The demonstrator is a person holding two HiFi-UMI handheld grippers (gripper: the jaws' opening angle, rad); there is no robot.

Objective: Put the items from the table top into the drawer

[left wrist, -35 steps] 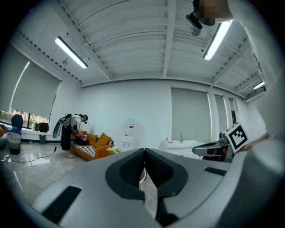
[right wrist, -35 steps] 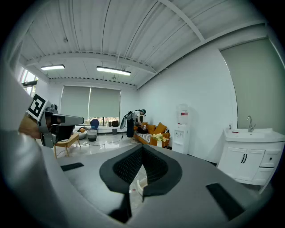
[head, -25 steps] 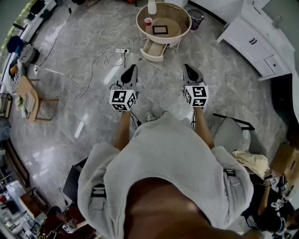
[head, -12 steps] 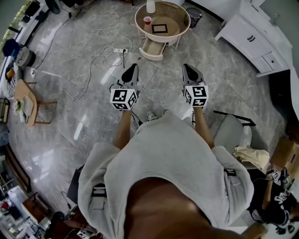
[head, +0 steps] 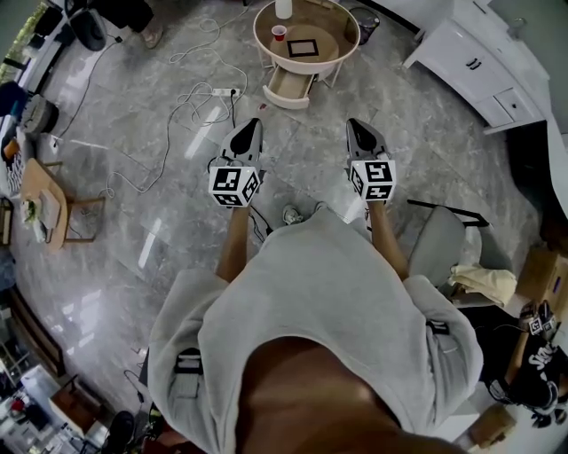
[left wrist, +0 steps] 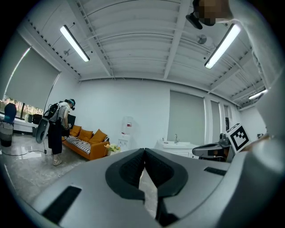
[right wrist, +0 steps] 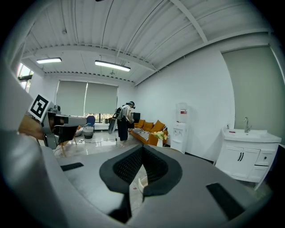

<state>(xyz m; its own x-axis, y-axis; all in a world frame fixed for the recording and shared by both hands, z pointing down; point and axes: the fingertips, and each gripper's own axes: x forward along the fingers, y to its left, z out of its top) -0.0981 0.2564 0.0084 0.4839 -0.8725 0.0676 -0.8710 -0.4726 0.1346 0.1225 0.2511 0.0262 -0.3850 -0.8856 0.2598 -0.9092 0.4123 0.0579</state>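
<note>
A round wooden table (head: 303,60) stands far ahead at the top of the head view. On it are a red cup (head: 279,33), a white bottle (head: 284,7) and a flat black-framed item (head: 307,47). The table's drawer (head: 288,89) hangs open toward me. My left gripper (head: 251,125) (left wrist: 144,153) and right gripper (head: 355,126) (right wrist: 143,149) are held out side by side over the floor, well short of the table. Both are shut with nothing between the jaws.
Cables and a power strip (head: 222,92) lie on the marble floor between me and the table. White cabinets (head: 479,62) stand at the right, a grey chair (head: 439,244) close by my right side. Another person (left wrist: 55,129) stands near an orange sofa (left wrist: 84,144).
In the head view the round table has slid toward the top edge and looks slightly smaller. A person has come into view at the top left. Both grippers keep the same shut pose.
</note>
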